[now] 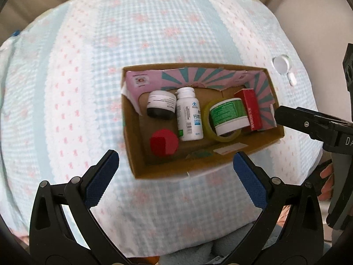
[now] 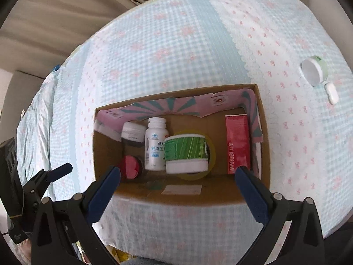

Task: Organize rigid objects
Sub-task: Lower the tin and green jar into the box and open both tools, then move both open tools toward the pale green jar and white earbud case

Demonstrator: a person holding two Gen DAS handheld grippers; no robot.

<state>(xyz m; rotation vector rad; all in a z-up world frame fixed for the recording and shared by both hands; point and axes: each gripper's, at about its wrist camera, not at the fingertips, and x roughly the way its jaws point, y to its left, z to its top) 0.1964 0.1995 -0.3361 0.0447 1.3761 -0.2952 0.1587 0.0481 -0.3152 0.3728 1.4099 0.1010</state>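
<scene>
An open cardboard box (image 1: pixel 220 163) (image 2: pixel 103 145) sits on the checked tablecloth. Inside lie a dark jar (image 1: pixel 160 105) (image 2: pixel 132 133), a white pill bottle (image 1: pixel 188 114) (image 2: pixel 155 145), a red-lidded jar (image 1: pixel 164 142) (image 2: pixel 130 167), a green-labelled tub (image 1: pixel 229 116) (image 2: pixel 186 153) on a yellow tape roll (image 1: pixel 211 133) (image 2: pixel 213 154), and a red carton (image 1: pixel 250 109) (image 2: pixel 238 143). My left gripper (image 1: pixel 176 167) is open and empty above the box's near edge. My right gripper (image 2: pixel 177 184) is open and empty over the box; its fingertip (image 1: pixel 284 113) shows beside the box's right wall.
A small white cup with a handle (image 1: pixel 283 66) (image 2: pixel 315 75) lies on the cloth beyond the box's right side. Beige curtains (image 2: pixel 55 11) hang behind the table. The cloth's near edge drops off just below the box.
</scene>
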